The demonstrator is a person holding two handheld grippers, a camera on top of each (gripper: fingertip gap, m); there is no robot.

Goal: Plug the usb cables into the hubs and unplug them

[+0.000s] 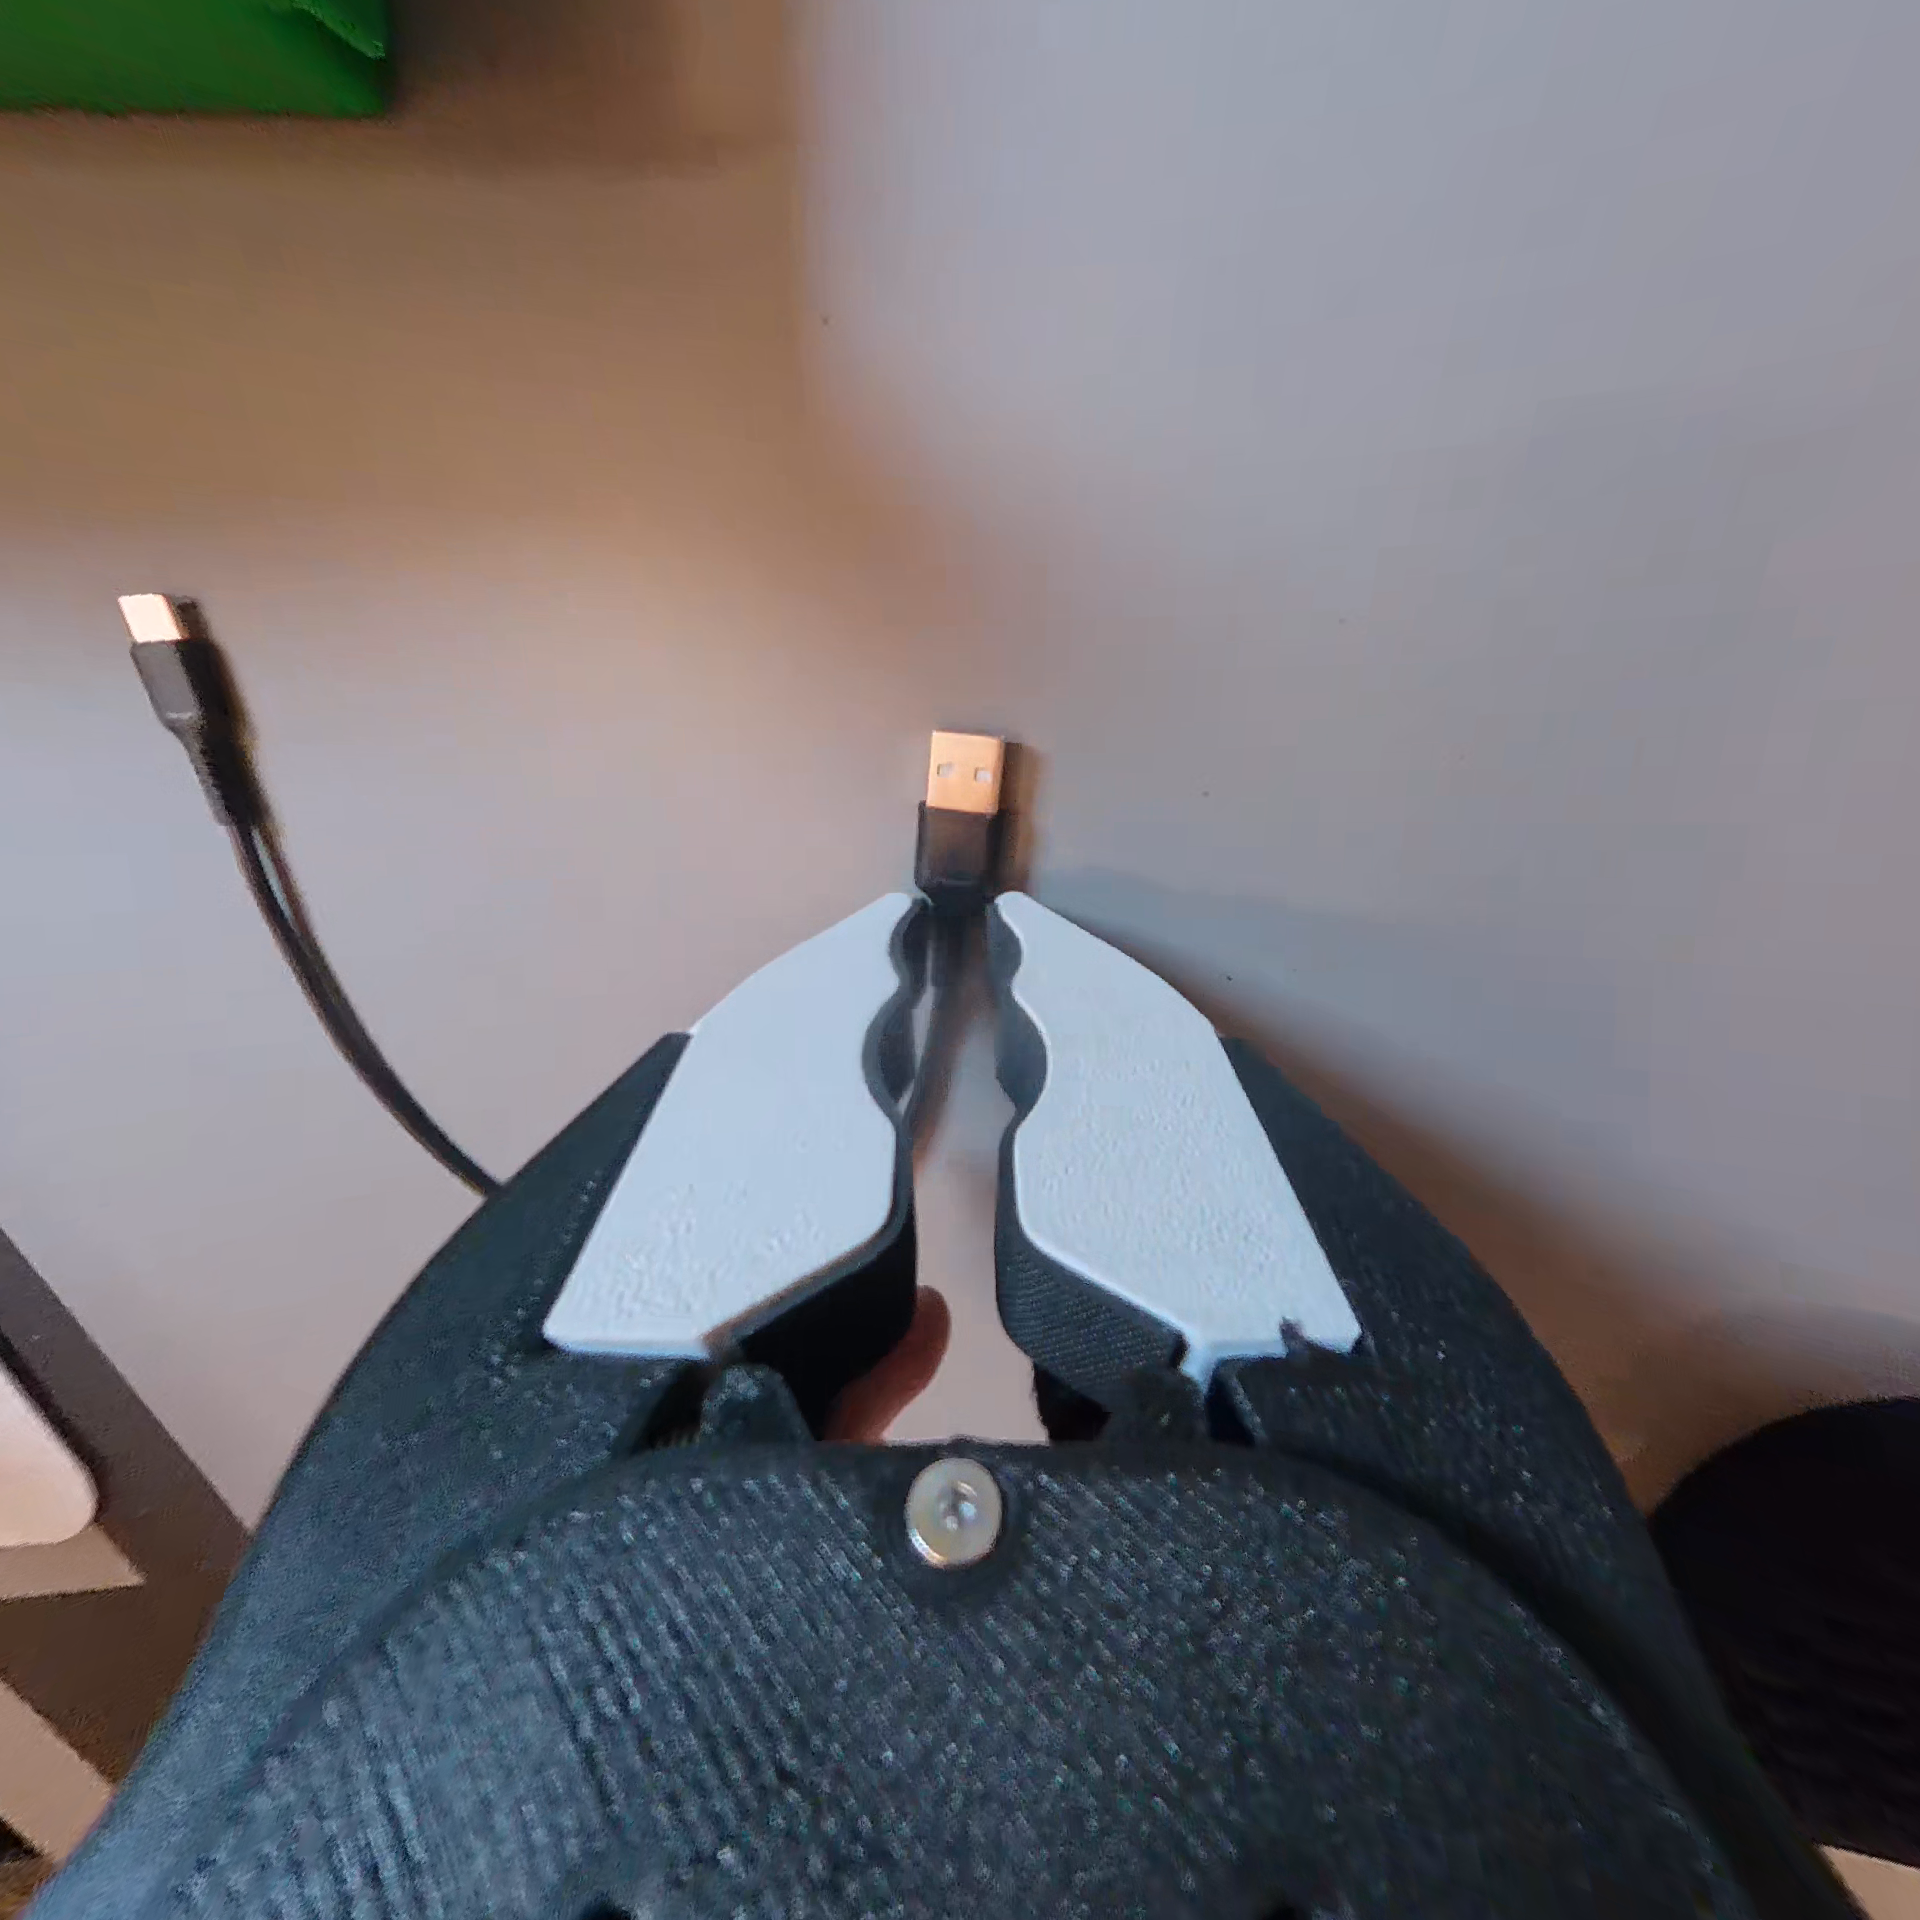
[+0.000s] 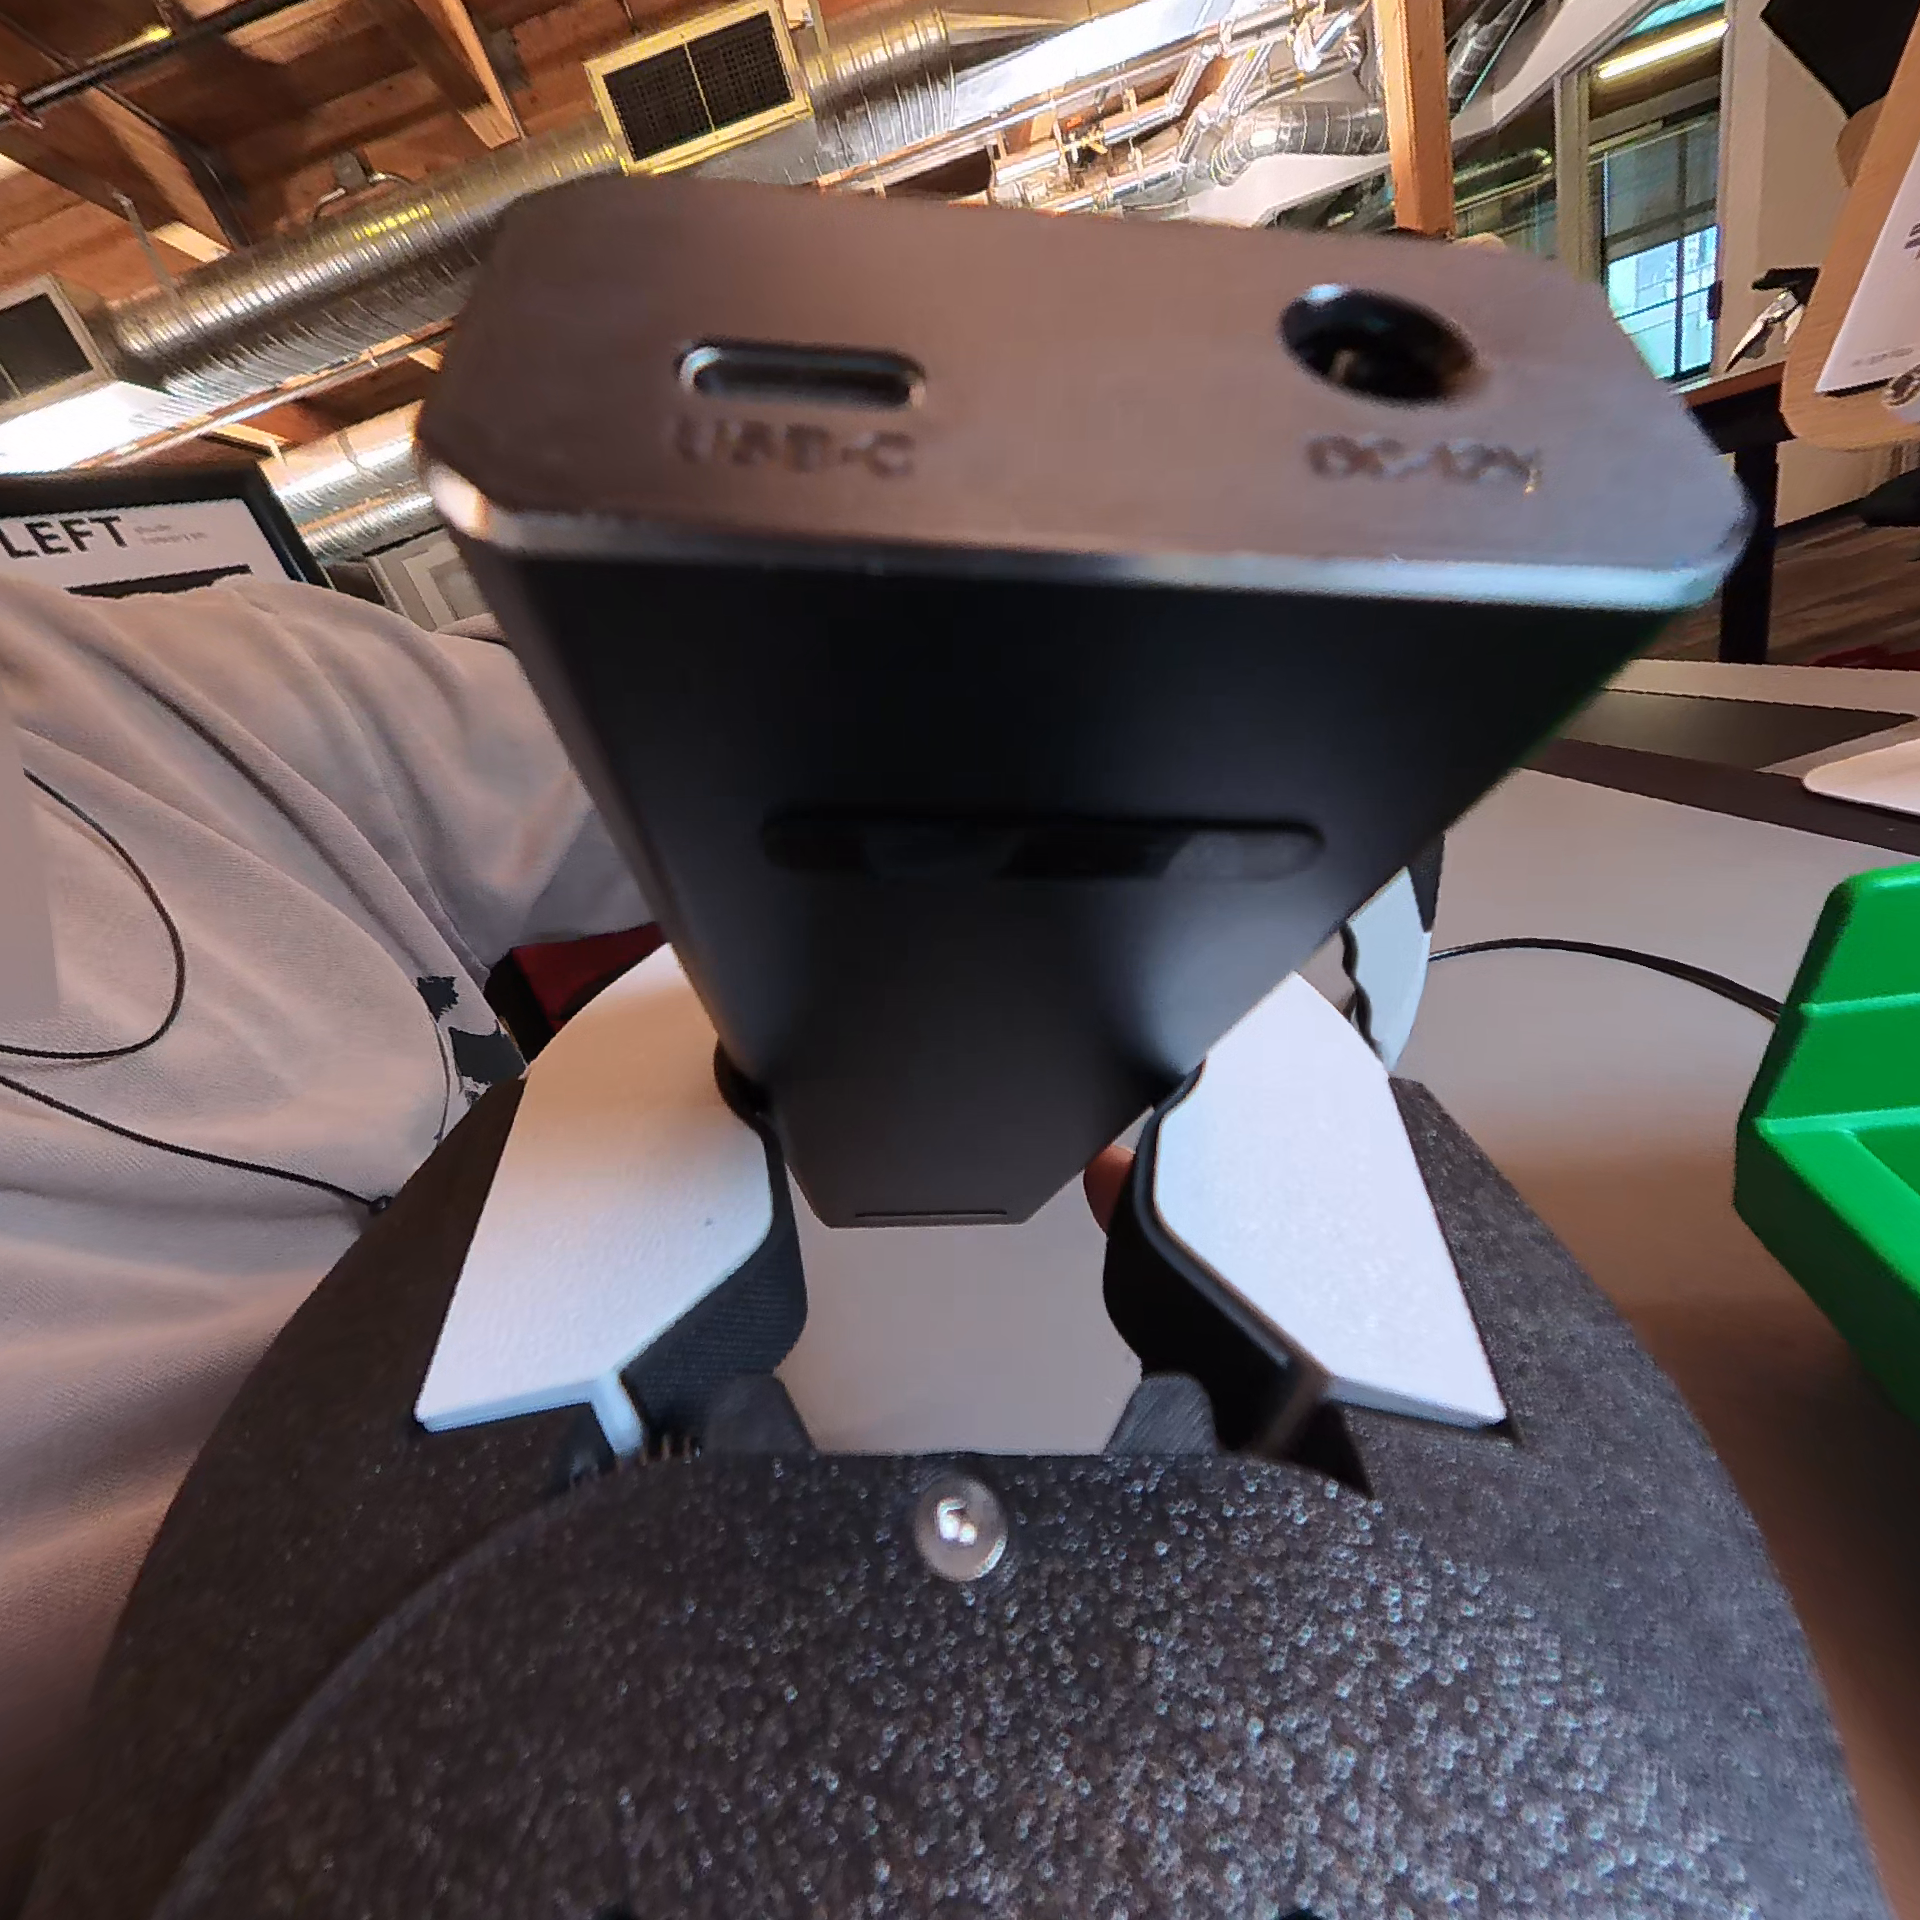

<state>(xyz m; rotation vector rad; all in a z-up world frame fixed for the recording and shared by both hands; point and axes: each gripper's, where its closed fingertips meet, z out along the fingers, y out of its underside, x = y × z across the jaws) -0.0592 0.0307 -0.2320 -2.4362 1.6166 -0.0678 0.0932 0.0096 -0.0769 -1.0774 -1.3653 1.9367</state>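
Left wrist view: left gripper (image 1: 958, 902) jaws nearly closed, pinching the black cable just behind the USB-A plug (image 1: 964, 805), which sticks out at 12 o'clock past the tips over the pale table (image 1: 1351, 520). Cord is thin and floppy; the plug body is stiff moulded plastic with a metal shell, so I'd judge a hold on the body better than on the cord, or the plug will swivel on insertion. A second black cable with a small plug (image 1: 166, 644) lies at 10 o'clock, untouched. Green bin (image 1: 187, 52) corner at 11.

Right wrist view: right gripper (image 2: 961, 1101) jaws part open, clamped on the narrow end of the dark metal hub (image 2: 1039, 727), held upright, port end at 12. Rigid, smooth, probably slippery and top-heavy; needs a firm squeeze. Green bin (image 2: 1849, 1122) at 3, person's pale sleeve (image 2: 260, 831) at 9.
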